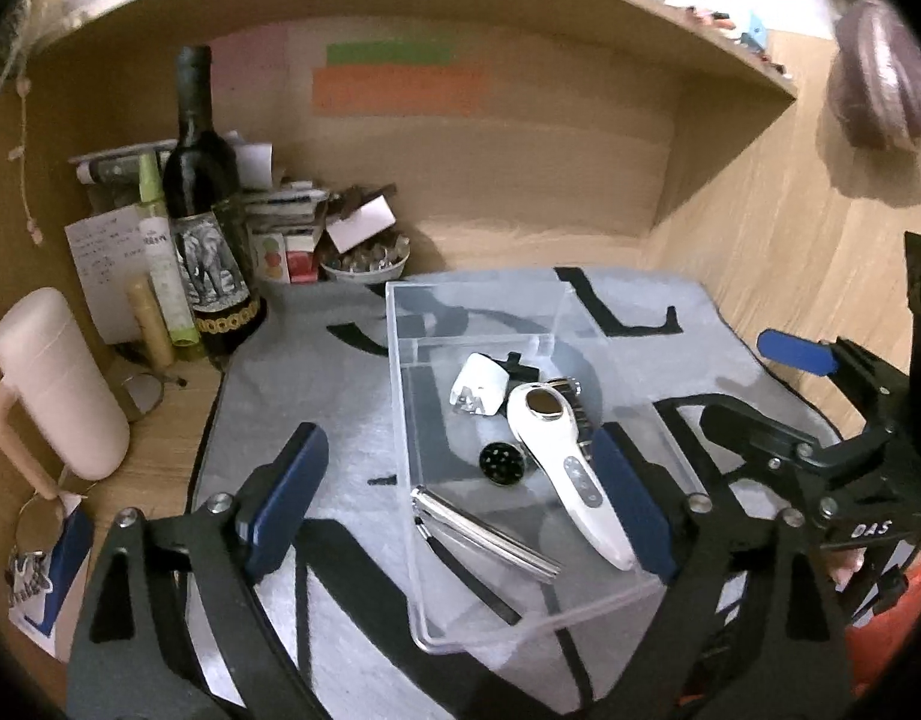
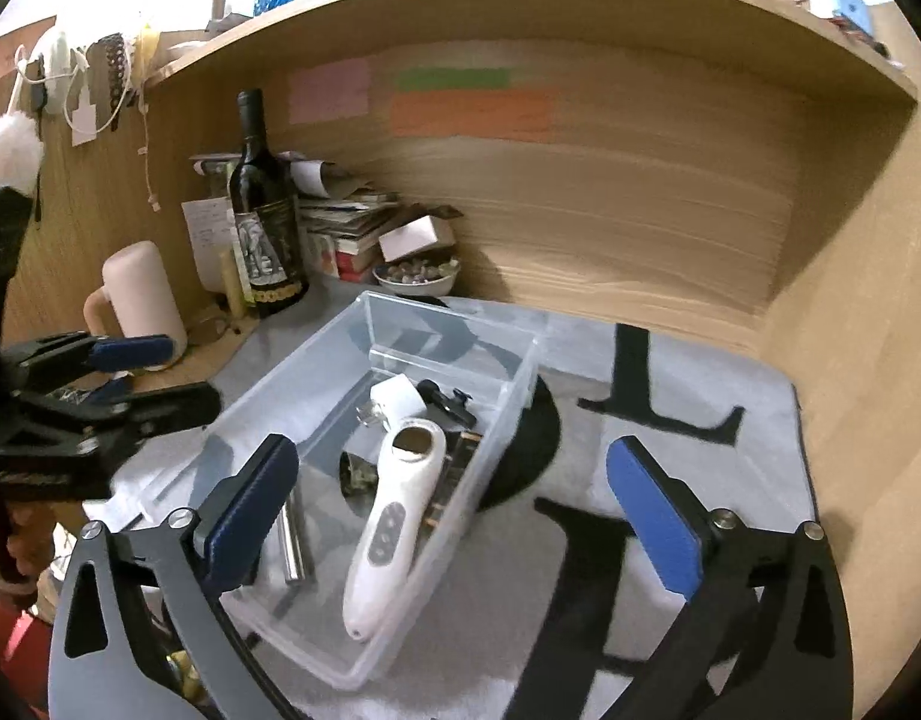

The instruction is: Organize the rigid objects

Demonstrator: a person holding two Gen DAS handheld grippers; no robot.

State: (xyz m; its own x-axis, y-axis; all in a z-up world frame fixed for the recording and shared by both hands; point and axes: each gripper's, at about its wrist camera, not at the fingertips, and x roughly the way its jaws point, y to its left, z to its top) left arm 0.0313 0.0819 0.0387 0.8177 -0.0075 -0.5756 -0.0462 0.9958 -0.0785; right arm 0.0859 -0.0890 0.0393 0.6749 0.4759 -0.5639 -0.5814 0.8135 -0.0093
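Both grippers hang wide open w/ nothing held: left gripper (image 1: 454,492) and right gripper (image 2: 454,516) over the clear bin (image 2: 520,360) on the grey mat (image 2: 670,372). White handheld device (image 2: 394,516), metal bar (image 1: 490,534), white plug (image 1: 481,390) lie inside the bin; wine bottle (image 1: 202,192) stands well off at back left
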